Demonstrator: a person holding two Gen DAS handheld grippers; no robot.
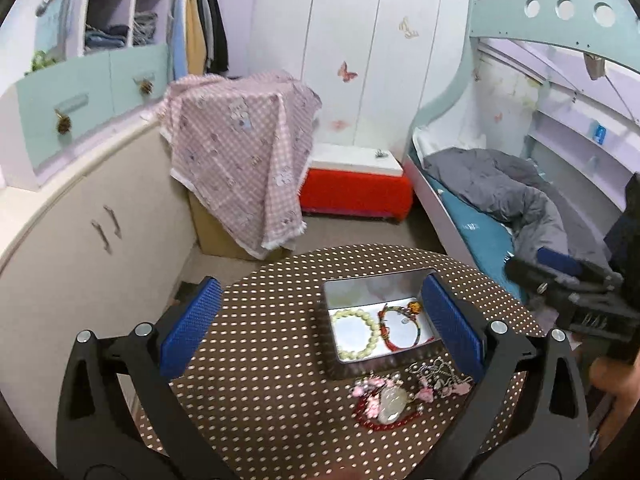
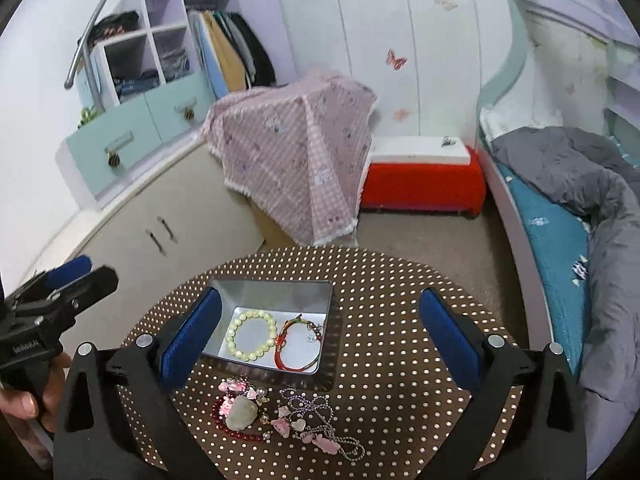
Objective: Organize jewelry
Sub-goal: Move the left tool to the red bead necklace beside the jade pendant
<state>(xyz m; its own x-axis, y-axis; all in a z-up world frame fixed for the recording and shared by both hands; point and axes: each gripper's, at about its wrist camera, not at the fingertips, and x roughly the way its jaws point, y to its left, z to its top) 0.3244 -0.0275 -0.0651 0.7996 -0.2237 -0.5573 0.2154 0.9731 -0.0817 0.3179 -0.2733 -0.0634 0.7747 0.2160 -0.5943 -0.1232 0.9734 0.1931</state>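
Note:
An open metal tin sits on a round brown dotted table. Inside lie a pale bead bracelet and a red cord bracelet. In front of the tin lies a pile: a red bead necklace with a pale stone pendant, pink charms and a silver ball chain. My left gripper is open and empty above the tin. My right gripper is open and empty, also above it.
A cream cabinet stands left of the table. A box draped in pink checked cloth and a red stool stand behind it. A bed with a grey quilt is to the right.

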